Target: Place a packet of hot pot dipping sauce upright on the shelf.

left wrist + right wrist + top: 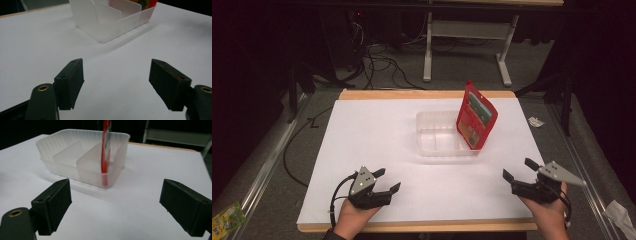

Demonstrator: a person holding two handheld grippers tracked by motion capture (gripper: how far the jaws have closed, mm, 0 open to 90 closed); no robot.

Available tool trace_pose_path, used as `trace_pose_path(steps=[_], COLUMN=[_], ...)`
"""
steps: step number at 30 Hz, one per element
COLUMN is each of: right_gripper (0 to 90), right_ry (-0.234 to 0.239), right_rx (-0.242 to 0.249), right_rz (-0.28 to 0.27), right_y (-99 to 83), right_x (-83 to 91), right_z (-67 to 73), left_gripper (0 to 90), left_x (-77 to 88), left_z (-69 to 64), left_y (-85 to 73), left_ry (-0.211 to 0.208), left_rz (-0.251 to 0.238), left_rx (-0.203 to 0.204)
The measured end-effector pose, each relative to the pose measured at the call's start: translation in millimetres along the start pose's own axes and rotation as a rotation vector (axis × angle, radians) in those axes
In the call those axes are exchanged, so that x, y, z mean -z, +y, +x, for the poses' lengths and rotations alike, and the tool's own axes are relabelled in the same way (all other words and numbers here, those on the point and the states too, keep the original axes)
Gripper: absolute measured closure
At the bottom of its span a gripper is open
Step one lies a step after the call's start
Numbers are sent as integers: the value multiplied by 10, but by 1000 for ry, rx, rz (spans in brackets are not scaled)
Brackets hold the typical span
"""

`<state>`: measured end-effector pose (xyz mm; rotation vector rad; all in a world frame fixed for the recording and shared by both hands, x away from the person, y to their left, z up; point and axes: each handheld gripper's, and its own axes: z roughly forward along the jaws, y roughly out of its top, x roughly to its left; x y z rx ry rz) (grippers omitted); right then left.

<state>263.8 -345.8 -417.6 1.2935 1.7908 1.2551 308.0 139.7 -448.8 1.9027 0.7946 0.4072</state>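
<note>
You are holding both grippers, left gripper (389, 181) and right gripper (518, 169), jaws apart and empty, near the worktop (372, 140) edge; red pouch (476, 117) is standing upright in the clear tray (434, 135), nothing lying between

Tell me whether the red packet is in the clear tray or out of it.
In. The red packet stands on edge inside the clear tray, at its right end, its top leaning out above the rim.

From my remote seat I see a dim room with grey carpet (272, 165). Black cables (382, 65) tangle on the floor beyond the white-topped table (377, 145), beside a pale metal stand (467, 35). Paper scraps (536, 121) lie on the carpet.
</note>
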Motion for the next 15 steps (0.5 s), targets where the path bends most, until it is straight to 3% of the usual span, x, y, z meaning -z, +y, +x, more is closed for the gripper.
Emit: trace_pose_path(steps=[3, 7, 11, 15], right_gripper=[105, 115, 117, 118], right_ry=[26, 41, 45, 41], right_rx=[9, 2, 40, 23], right_rz=[58, 41, 60, 61], right_y=[-130, -130, -158, -165], right_x=[-23, -84, -127, -142], right_z=[20, 20, 45, 36], left_gripper=[285, 283, 283, 284], left_x=[-34, -78, -112, -117], left_z=[-8, -59, -81, -60], left_y=[12, 17, 0, -7], left_ry=[-4, -9, -20, -21], left_rz=[0, 19, 41, 44], left_rx=[7, 0, -15, -6])
